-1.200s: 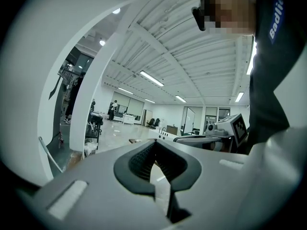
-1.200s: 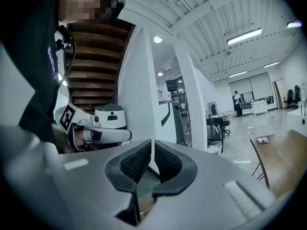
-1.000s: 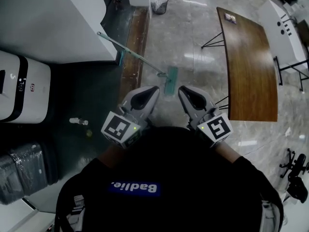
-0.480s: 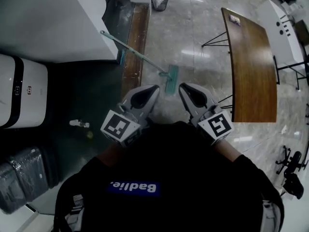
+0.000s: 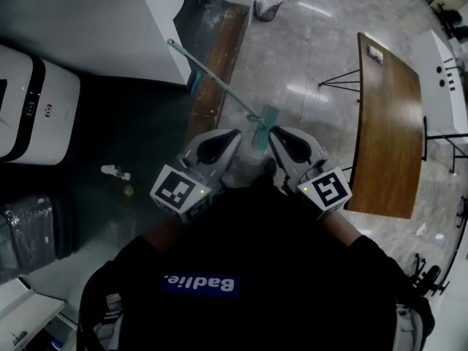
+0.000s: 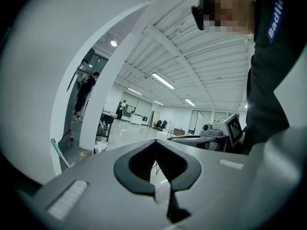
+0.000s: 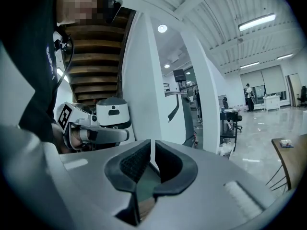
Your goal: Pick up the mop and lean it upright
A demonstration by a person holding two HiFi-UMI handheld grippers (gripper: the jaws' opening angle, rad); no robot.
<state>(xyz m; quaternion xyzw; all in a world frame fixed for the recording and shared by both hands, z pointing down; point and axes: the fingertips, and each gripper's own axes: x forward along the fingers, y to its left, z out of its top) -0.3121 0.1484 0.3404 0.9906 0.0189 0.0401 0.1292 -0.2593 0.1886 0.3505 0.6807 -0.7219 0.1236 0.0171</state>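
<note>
Both tongs are held side by side above the floor (image 5: 307, 57) – the left tongs (image 5: 231, 134) closed, the right tongs (image 5: 276, 133) a slit apart, jaws just easing open, nothing between them. The mop (image 5: 219, 83) is just ahead, its teal head near their tips and its handle slanting to the white wall (image 5: 88, 20).

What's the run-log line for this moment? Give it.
phase: pre-grasp | mop: head on floor, untouched | left gripper: shut, empty | right gripper: just opened a slit, empty
</note>
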